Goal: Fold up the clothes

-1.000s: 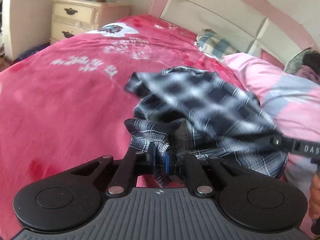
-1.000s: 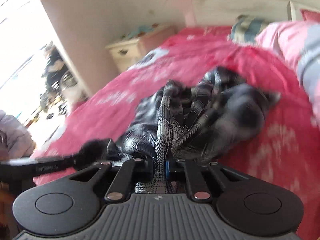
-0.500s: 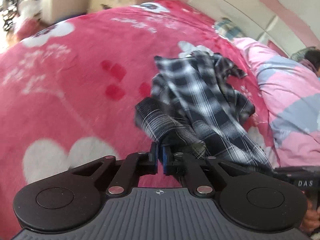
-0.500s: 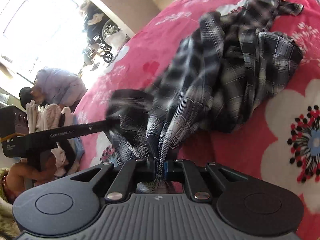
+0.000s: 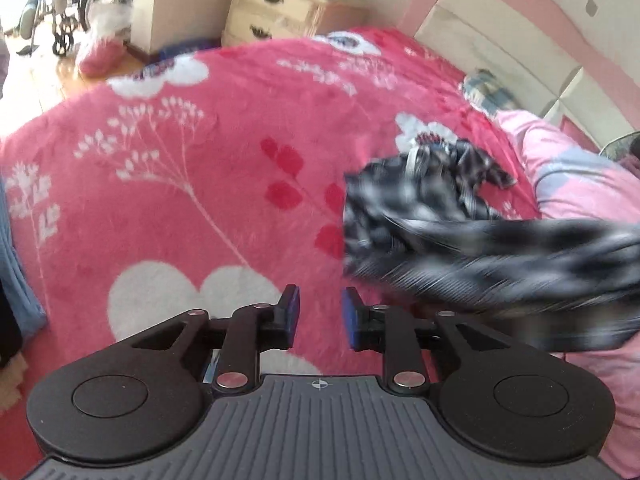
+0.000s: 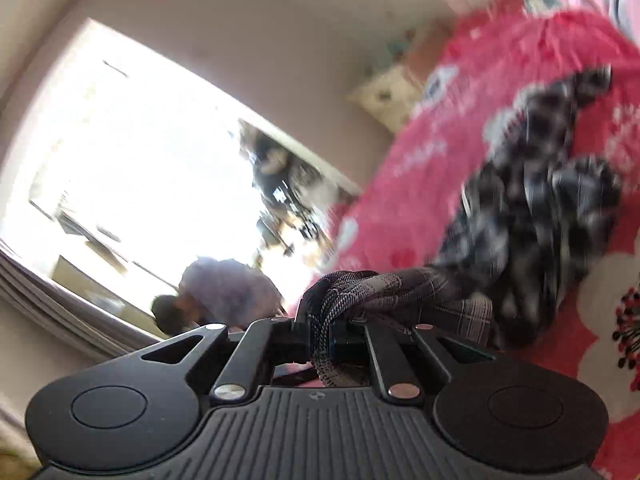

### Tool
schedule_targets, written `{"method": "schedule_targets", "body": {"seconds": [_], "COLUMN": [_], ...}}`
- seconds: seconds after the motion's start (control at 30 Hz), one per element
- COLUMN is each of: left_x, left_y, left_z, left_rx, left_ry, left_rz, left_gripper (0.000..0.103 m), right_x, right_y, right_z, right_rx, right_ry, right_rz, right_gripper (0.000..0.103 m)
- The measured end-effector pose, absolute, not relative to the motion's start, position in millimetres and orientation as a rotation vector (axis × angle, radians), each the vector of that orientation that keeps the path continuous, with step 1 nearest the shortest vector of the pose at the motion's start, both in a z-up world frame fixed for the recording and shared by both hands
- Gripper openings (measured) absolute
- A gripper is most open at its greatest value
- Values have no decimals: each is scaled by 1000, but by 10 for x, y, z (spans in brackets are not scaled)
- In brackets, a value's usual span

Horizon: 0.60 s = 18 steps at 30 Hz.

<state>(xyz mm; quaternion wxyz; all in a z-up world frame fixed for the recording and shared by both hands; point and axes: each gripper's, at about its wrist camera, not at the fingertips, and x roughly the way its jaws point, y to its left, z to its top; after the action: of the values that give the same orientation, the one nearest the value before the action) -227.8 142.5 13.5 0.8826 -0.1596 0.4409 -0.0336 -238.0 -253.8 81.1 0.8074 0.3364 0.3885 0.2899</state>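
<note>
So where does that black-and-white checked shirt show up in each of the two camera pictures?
Left wrist view: the checked shirt lies right of centre, blurred, running off the right edge.
Right wrist view: the shirt fills the right side, one end pinched in the right gripper.
Shared landmark: the cream nightstand beyond the red blanket.

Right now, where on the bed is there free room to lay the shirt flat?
The red blanket lies bare from the left gripper up toward the nightstand. The right side is crowded: the plaid shirt bunches against the pink pillow.
</note>
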Motion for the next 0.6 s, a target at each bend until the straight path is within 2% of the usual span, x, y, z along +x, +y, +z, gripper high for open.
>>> {"method": "schedule_targets", "body": {"seconds": [0.1,0.17,0.23,0.27,0.3,0.4,0.53,0.6], "left_x": [-2228,-2167,-2080,-2031,-1985,-1804,-1461,-1260], "left_y": [1354,1281,1195,1154,1114,1005,881,826], "left_z": [135,96,21,-21,-59,-179,-312,-374], "left_rx": [-328,-325,-321,-319,-317,-310,-286,-272], "left_ry": [896,891,900,906,914,936,928,914], "left_rz": [-77,-91,-111,-121,-130,-162,-203,-223], "left_gripper": [35,37,39,39,40,52,67,69], "right_x": [-2660,-2846,-2982,-3022,-3039,-2972,-2564,-2214], "right_y": [-2851,-3060,-3198,-3227,-3225,-3163,-2992,-2838], "right_z": [873,915,803,725,654,541,601,566], "right_rx": [708,700,642,593,532,336,251,212], "right_ry": [843,850,952,1016,1075,1159,1045,985], "right_rz": [513,441,302,227,160,7,7,73], "right_gripper": [9,10,12,16,26,38,44,58]}}
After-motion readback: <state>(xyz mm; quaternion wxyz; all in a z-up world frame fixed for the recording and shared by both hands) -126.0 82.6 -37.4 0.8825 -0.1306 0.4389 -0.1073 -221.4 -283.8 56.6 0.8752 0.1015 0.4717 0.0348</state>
